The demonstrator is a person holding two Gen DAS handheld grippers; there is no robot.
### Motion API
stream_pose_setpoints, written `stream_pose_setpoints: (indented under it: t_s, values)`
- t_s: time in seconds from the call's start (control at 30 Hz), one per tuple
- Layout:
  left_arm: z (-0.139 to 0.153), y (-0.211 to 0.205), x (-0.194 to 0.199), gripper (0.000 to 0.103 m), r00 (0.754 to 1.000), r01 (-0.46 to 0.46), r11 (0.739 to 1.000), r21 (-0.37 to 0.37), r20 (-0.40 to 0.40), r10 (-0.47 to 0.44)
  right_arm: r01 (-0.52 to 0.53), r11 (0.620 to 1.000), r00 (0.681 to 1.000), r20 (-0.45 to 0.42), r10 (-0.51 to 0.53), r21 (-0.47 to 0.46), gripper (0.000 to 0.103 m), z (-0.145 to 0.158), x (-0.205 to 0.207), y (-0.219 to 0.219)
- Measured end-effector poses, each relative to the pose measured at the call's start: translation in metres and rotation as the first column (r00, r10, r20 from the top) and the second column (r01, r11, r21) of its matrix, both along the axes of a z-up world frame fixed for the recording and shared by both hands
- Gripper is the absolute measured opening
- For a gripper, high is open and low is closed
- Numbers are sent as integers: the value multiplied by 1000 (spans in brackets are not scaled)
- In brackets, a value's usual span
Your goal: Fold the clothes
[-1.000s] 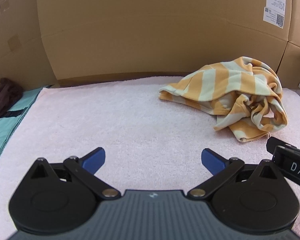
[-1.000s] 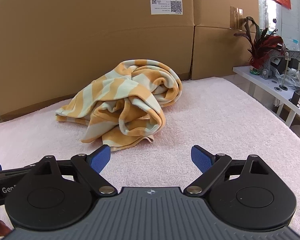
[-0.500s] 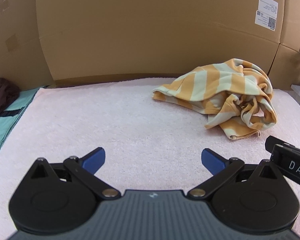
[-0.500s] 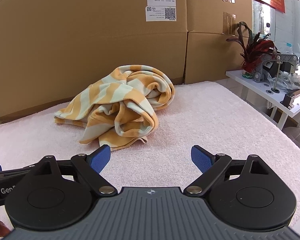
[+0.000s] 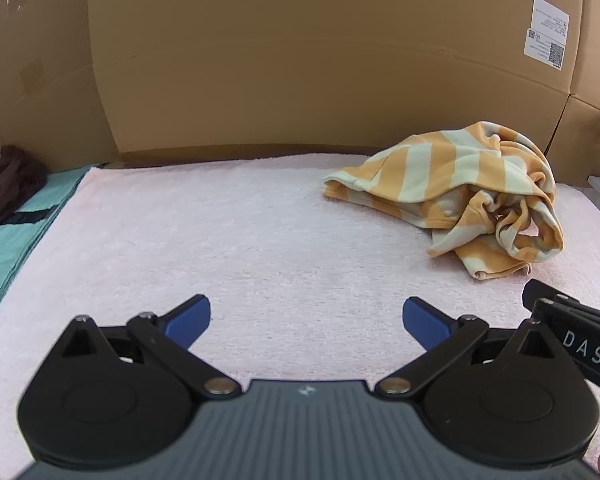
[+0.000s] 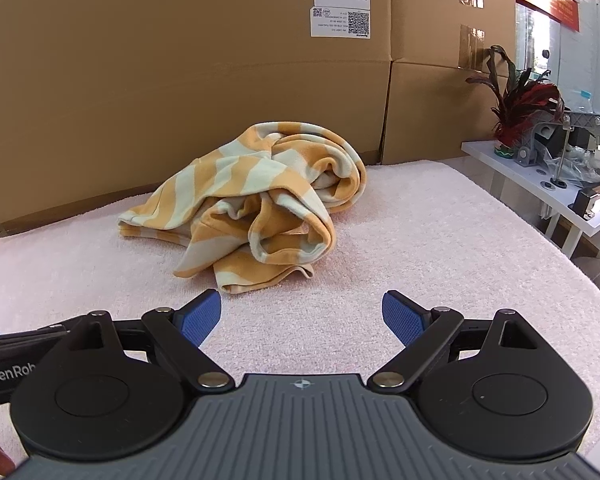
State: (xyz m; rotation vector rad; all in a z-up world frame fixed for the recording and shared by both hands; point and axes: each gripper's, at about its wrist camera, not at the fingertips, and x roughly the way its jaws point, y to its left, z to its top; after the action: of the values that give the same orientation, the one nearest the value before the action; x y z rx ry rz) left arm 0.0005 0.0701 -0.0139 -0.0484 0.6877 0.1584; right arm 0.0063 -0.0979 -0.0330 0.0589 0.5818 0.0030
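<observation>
Blue-padded fingers (image 5: 190, 316) of left gripper (image 5: 306, 318) spread wide, nothing between, hovering over pink terry-towel surface (image 5: 220, 240). Right gripper (image 6: 302, 314) likewise spread and empty, just short of crumpled orange-and-cream striped garment (image 6: 260, 200). Garment bunched towards far right of surface, near brown cardboard wall (image 5: 300, 60). Folding not yet begun. Best approached by finding a hem or corner at the near edge, pinching a single layer, then drawing outward to flatten.

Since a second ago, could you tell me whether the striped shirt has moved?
No. In the right wrist view the shirt still lies just left of the box seam.
</observation>
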Motion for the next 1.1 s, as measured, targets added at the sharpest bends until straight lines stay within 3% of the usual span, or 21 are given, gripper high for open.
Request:
stream_pose_setpoints:
  t_s: [1.1]
  values:
    - [-15,-9,6,102,999,8,1000,16,-32,-8,8,1000,999,-49,-7,14,90,-14,8,-6]
